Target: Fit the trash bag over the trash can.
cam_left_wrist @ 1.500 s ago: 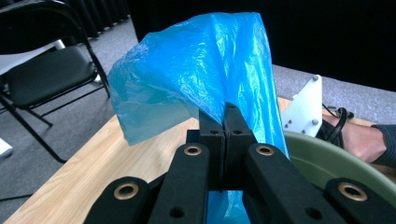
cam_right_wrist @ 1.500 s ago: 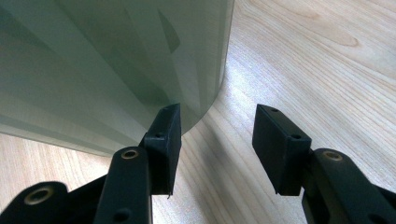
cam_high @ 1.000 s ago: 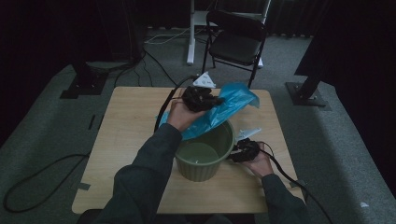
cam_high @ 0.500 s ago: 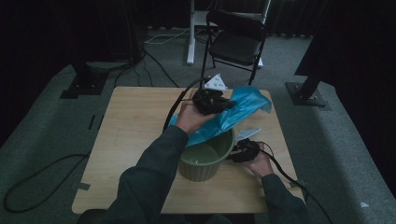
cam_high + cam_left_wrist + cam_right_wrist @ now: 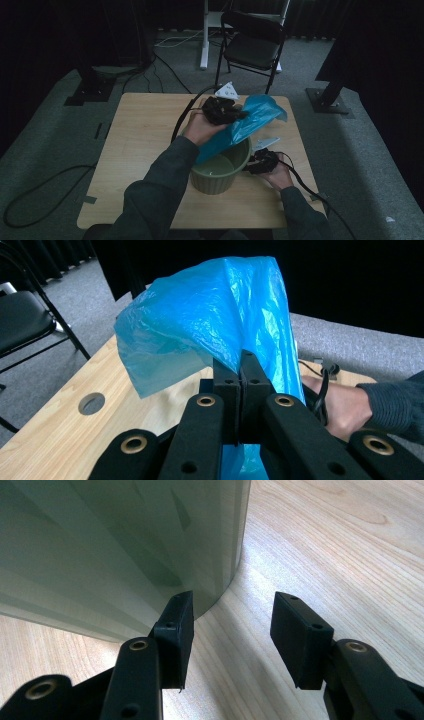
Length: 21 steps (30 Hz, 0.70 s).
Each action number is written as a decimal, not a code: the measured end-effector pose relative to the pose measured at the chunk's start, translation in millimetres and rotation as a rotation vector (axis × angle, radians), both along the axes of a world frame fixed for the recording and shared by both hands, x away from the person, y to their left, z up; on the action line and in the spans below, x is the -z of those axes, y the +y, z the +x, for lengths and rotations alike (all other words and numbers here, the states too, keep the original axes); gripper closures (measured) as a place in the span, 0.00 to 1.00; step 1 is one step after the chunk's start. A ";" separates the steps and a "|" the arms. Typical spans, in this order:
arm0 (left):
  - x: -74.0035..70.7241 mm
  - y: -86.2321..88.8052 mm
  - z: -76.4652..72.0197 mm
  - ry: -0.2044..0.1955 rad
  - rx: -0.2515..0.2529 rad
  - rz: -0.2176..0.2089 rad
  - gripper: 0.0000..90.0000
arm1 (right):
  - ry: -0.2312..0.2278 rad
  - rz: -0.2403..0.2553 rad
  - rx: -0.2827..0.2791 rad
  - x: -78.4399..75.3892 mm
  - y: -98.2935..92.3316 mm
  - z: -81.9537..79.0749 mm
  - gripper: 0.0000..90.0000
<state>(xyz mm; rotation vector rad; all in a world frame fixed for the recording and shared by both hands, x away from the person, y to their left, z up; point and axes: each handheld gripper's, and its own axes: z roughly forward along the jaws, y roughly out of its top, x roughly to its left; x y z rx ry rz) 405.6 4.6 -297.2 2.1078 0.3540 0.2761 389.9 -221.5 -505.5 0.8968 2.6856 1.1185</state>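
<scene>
A blue plastic bag (image 5: 252, 120) hangs from my left gripper (image 5: 239, 114) above the far rim of a green round bin (image 5: 220, 172); its lower end drops into the bin. In the left gripper view the jaws of this gripper (image 5: 241, 365) are shut on a fold of the bag (image 5: 210, 325), which billows above them. My right gripper (image 5: 257, 164) rests low on the wooden table (image 5: 145, 135), just right of the bin. In the right gripper view it (image 5: 230, 630) stands open with nothing between its pads, the left pad close to the bin wall (image 5: 125, 540).
A black folding chair (image 5: 252, 45) and a white stand post (image 5: 205, 35) are behind the table. Cables cross the grey carpet at the left (image 5: 45, 190). The tabletop has a round hole (image 5: 91, 403). The person's right hand (image 5: 345, 410) lies beyond the bag.
My left gripper has shifted a little to the right with the bag, and the bag's free end now spreads farther right. The right gripper has stayed beside the bin.
</scene>
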 end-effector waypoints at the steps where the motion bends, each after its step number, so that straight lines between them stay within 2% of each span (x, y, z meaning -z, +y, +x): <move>1: 0.8 2.4 -0.7 0.004 0.000 0.000 0.99 | -0.003 0.001 0.002 -0.1 -0.1 -0.1 0.57; 13: 12.1 34.0 -0.9 0.014 -0.046 0.016 0.99 | -0.015 0.006 0.020 -1.8 -4.6 -0.1 0.57; 21: 15.3 46.1 -4.0 0.019 -0.057 0.026 0.99 | -0.031 0.009 0.038 -4.1 -8.2 -0.3 0.58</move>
